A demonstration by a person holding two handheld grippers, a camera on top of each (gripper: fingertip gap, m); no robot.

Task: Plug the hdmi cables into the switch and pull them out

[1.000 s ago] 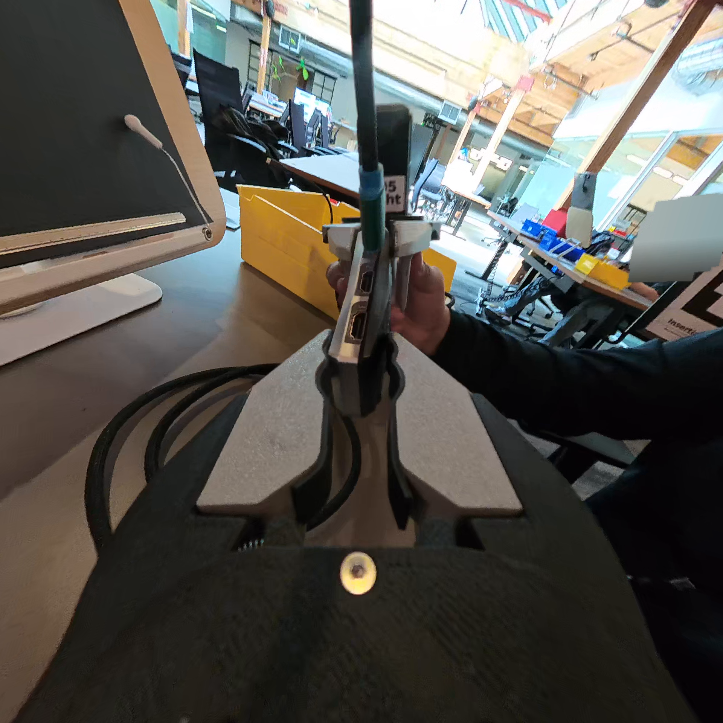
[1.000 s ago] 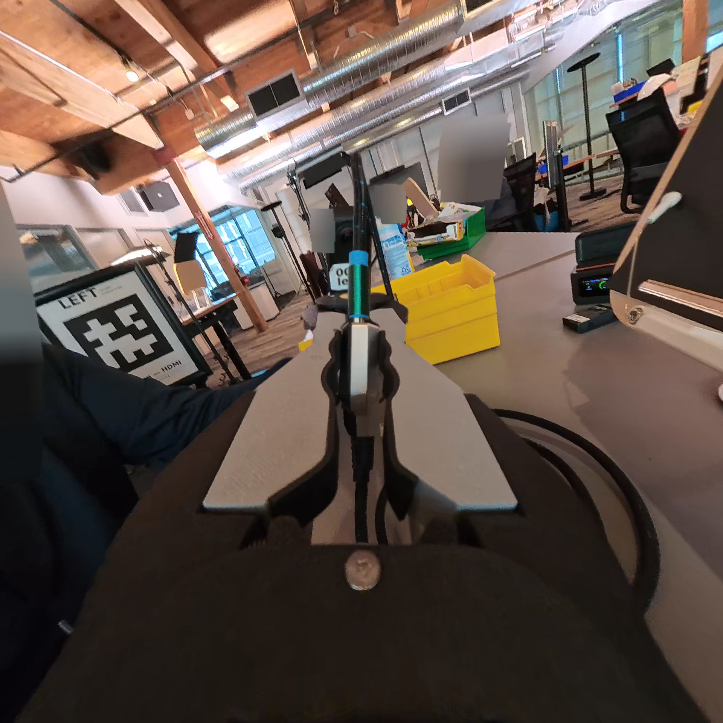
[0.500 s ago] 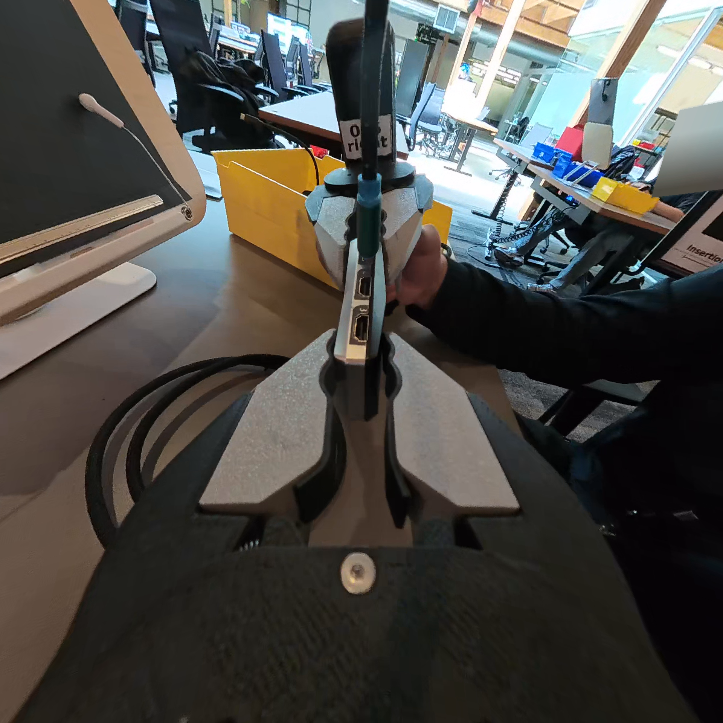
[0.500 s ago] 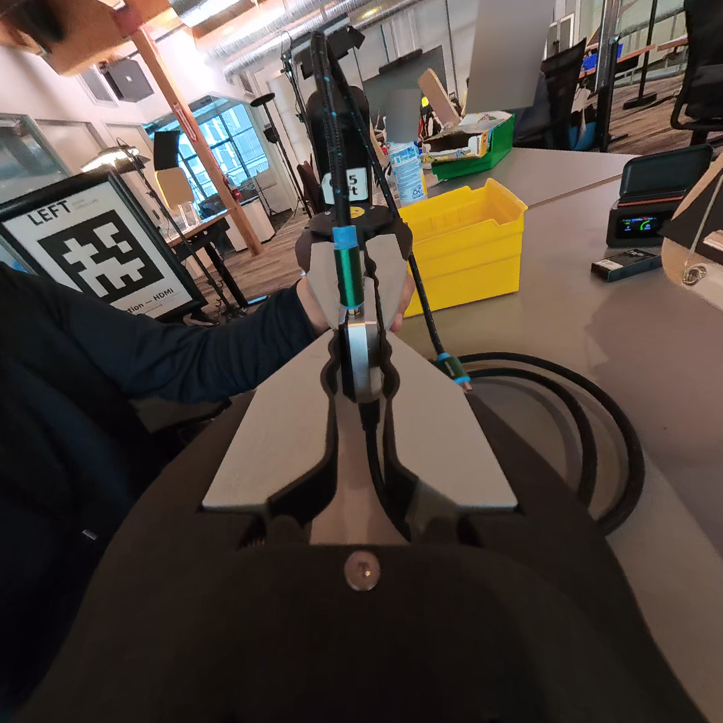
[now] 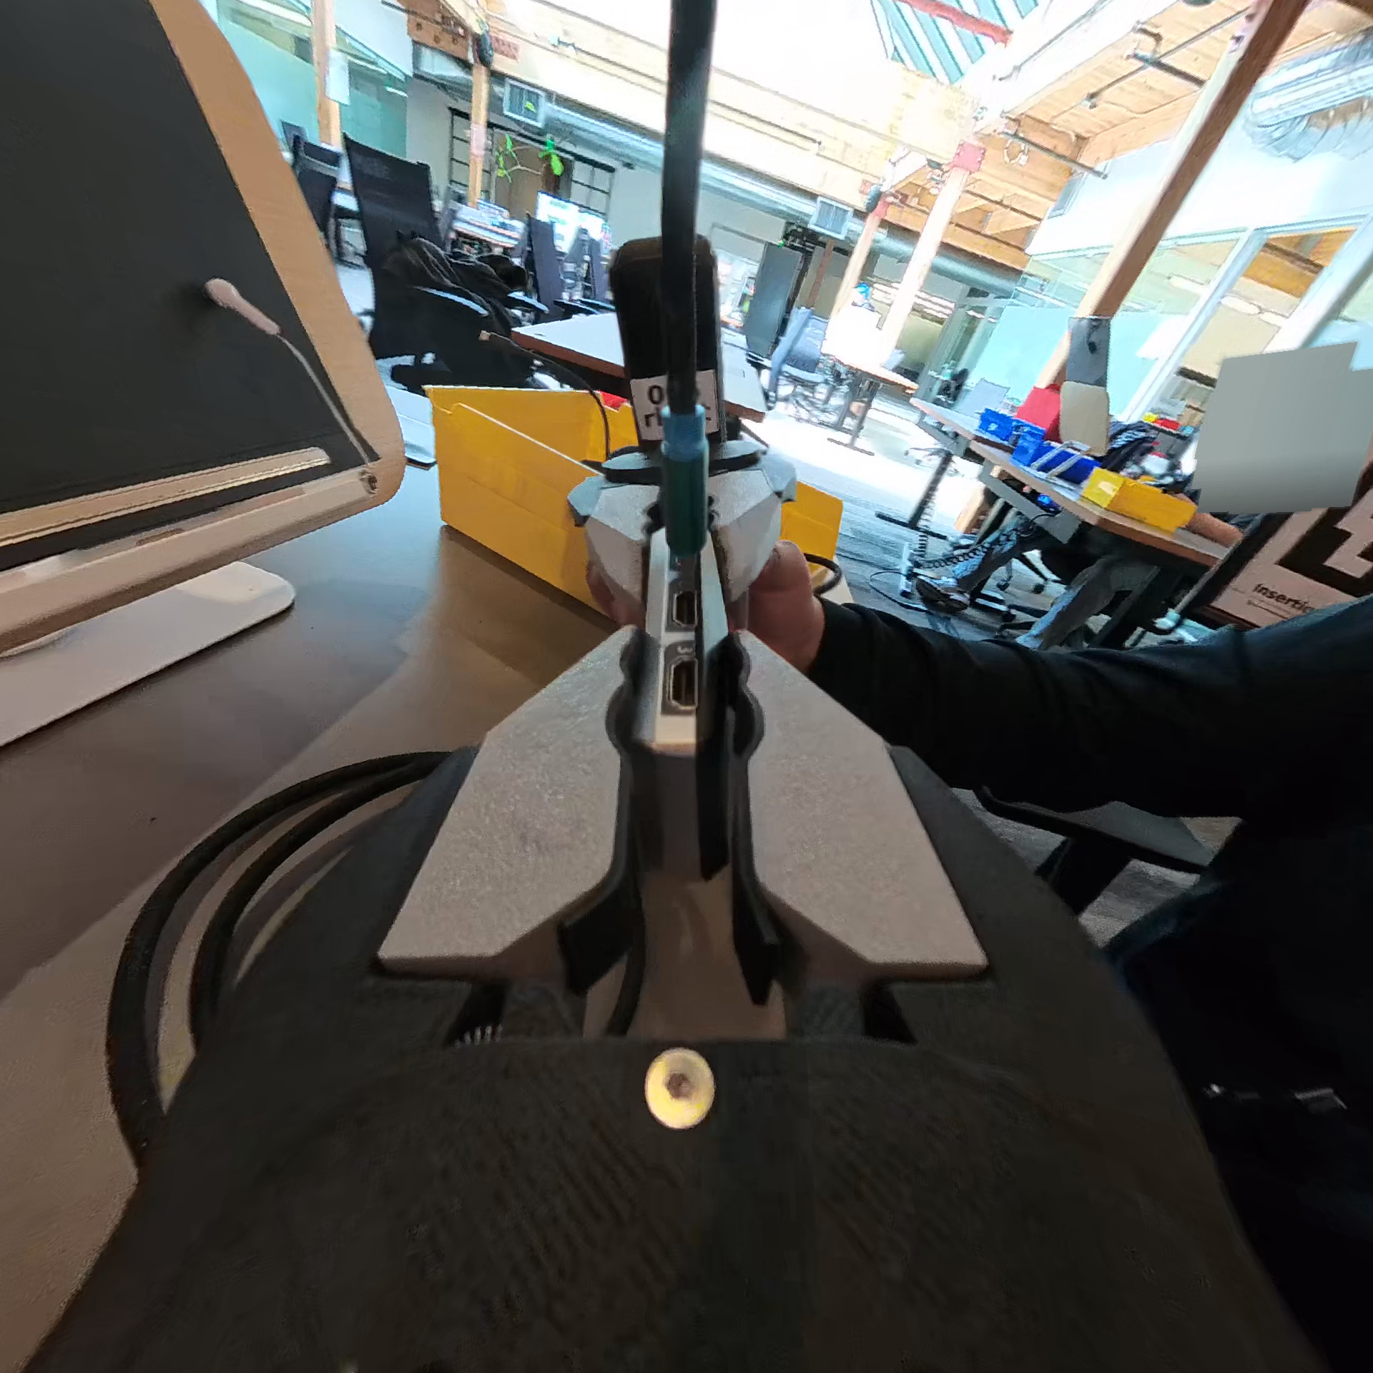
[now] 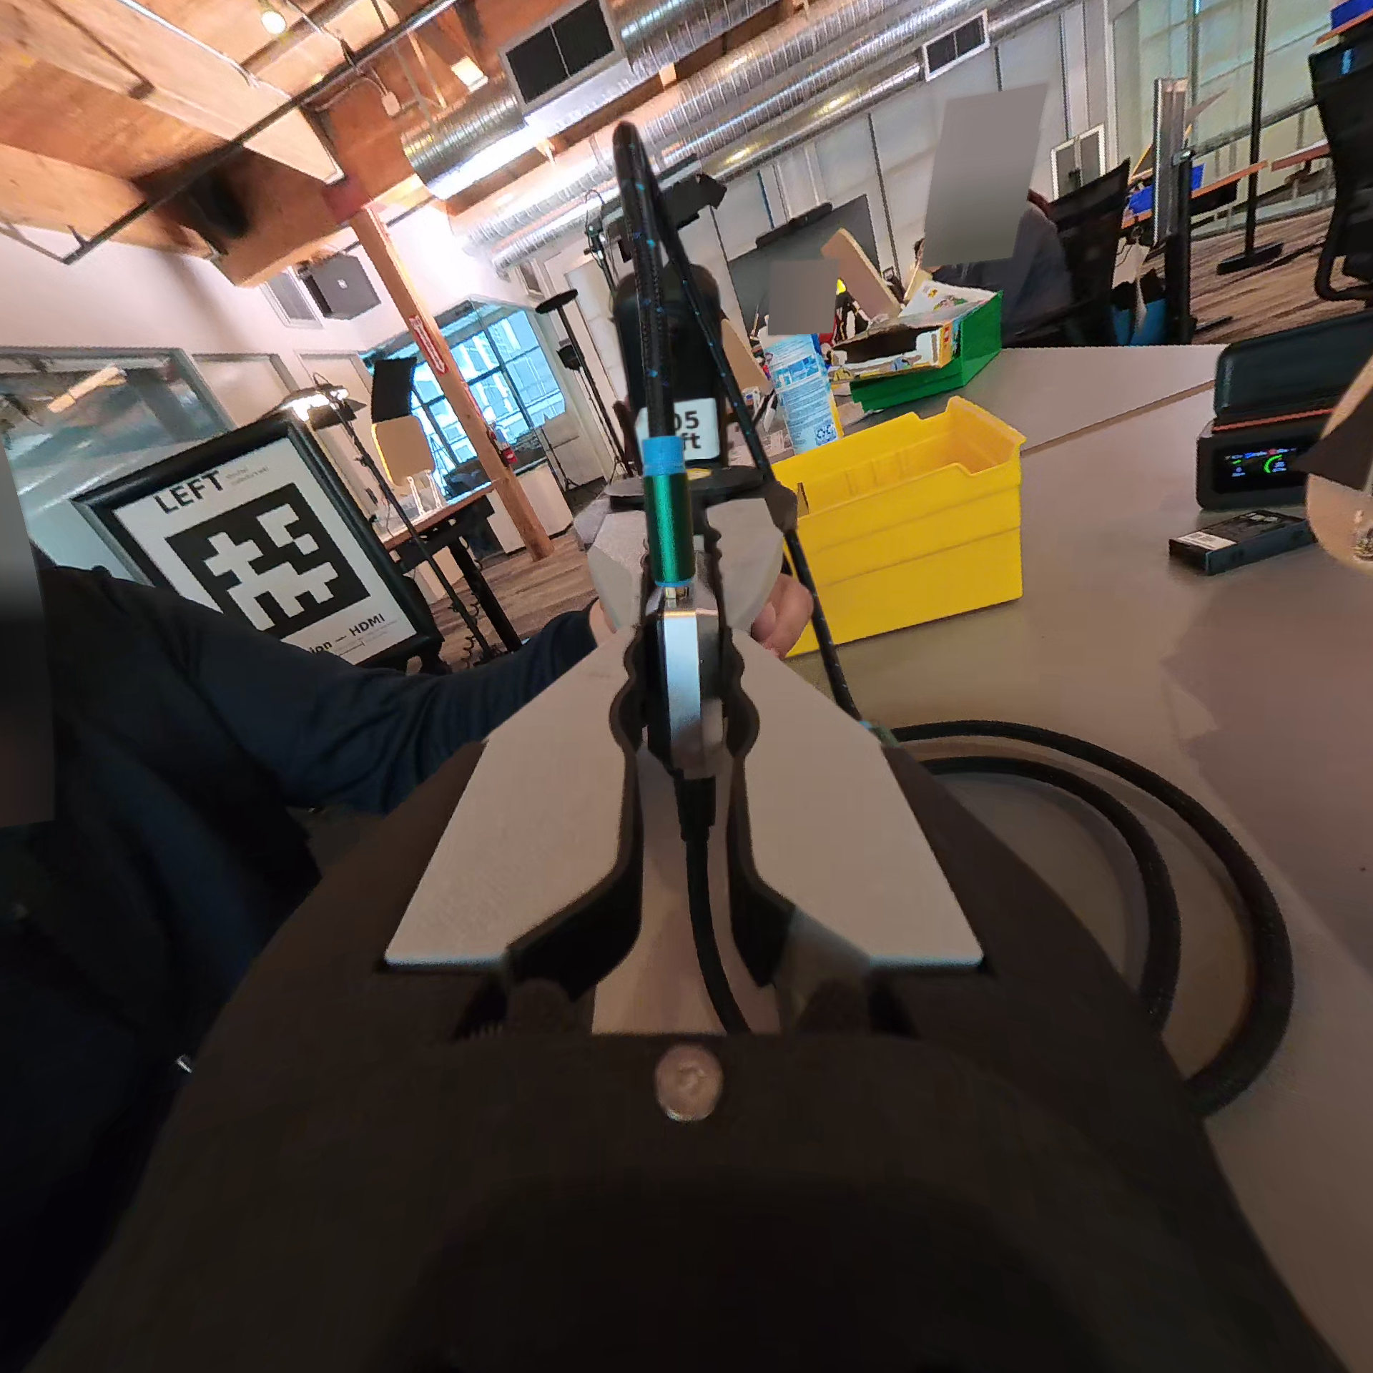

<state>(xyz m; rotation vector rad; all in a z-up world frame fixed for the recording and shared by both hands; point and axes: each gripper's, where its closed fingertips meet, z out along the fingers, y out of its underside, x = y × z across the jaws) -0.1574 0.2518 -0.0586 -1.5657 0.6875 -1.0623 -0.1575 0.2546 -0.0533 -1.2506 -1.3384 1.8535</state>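
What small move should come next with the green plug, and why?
Probably open the right claw and shift it up onto the green plug. Both it and the left claw look shut on the switch, nothing grips the plug, and a gold strip of its tip shows, so it seems not fully seated.
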